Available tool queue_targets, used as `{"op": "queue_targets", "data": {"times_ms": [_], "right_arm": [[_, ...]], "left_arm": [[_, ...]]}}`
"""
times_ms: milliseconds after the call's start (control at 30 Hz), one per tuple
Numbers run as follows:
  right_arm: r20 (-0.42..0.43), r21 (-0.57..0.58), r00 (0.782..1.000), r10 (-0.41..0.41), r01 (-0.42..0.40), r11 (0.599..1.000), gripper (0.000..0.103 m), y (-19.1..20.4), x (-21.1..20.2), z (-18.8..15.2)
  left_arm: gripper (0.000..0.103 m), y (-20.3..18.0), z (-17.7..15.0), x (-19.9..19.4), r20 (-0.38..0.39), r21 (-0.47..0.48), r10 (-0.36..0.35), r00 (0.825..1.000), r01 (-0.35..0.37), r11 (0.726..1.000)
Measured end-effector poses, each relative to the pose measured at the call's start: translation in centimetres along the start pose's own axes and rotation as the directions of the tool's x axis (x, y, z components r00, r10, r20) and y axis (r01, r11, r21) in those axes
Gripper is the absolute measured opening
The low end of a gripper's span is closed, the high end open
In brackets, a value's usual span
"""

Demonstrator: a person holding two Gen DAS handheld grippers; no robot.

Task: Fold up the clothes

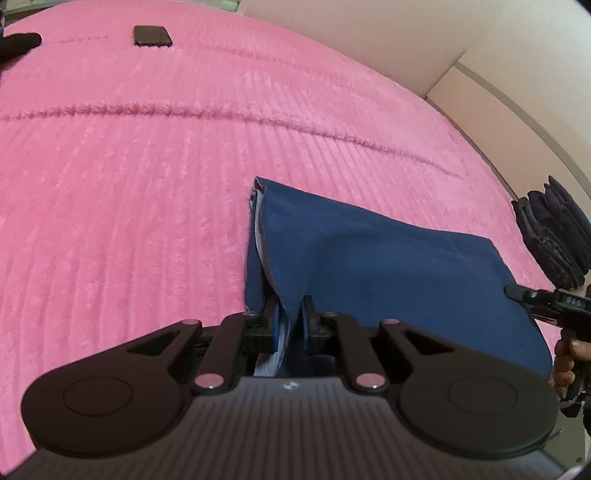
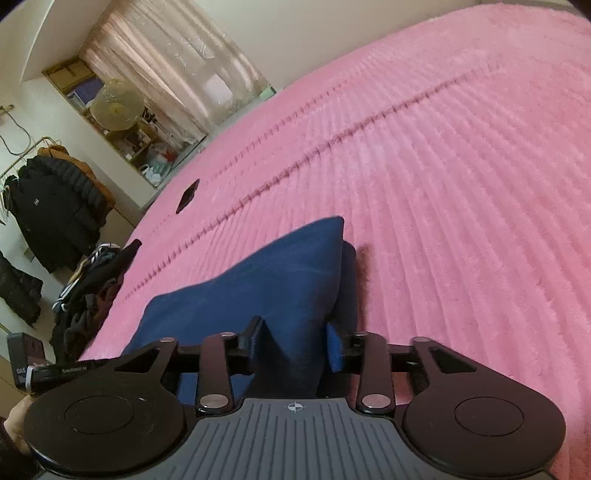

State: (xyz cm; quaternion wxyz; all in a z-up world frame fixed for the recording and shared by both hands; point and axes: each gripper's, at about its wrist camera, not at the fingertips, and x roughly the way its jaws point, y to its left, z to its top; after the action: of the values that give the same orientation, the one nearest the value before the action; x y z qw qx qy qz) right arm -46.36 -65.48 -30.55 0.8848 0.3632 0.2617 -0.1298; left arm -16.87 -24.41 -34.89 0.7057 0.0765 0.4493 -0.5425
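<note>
A dark blue garment (image 1: 373, 258) lies partly folded on the pink bedspread (image 1: 129, 184). My left gripper (image 1: 291, 321) is shut on its near left corner and lifts that edge, showing a pale lining. In the right wrist view the blue garment (image 2: 269, 280) rises in a peak from my right gripper (image 2: 295, 343), which is shut on its near right corner. The right gripper also shows at the right edge of the left wrist view (image 1: 546, 301).
A stack of dark folded clothes (image 1: 554, 236) sits at the bed's right edge. A black phone (image 1: 152, 36) lies far back on the bed. A heap of dark clothes (image 2: 92, 288) lies at the left bed edge, with hanging jackets (image 2: 55, 206) behind.
</note>
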Motion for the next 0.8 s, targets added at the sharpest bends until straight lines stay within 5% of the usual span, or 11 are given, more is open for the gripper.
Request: {"op": "queue_targets", "data": {"times_ms": [67,233,467,800], "right_arm": [[0.045,-0.017,0.999,-0.028,0.029,0.999,0.082,0.9,-1.1,-0.3],[0.076,-0.013,0.997,0.014,-0.013,1.000,0.082,2.3,-2.7,-1.7],[0.100,-0.004,0.994,0.044,-0.044,0.999,0.082,3.0,-5.0,-3.8],[0.006,-0.005,1.000,0.016,-0.016,1.000,0.082,0.6,-4.2,-6.1]], "left_arm": [[0.010,0.3,-0.5,-0.6,0.001,-0.013,0.009,1.000,-0.009,1.000],[0.009,0.2,-0.3,-1.3,-0.015,-0.012,0.032,0.999,-0.032,0.999],[0.009,-3.7,1.8,-3.7,0.050,0.137,0.092,0.994,-0.098,0.986],[0.016,-13.9,-0.5,2.1,-0.105,0.338,-0.065,0.992,0.097,0.936]]}}
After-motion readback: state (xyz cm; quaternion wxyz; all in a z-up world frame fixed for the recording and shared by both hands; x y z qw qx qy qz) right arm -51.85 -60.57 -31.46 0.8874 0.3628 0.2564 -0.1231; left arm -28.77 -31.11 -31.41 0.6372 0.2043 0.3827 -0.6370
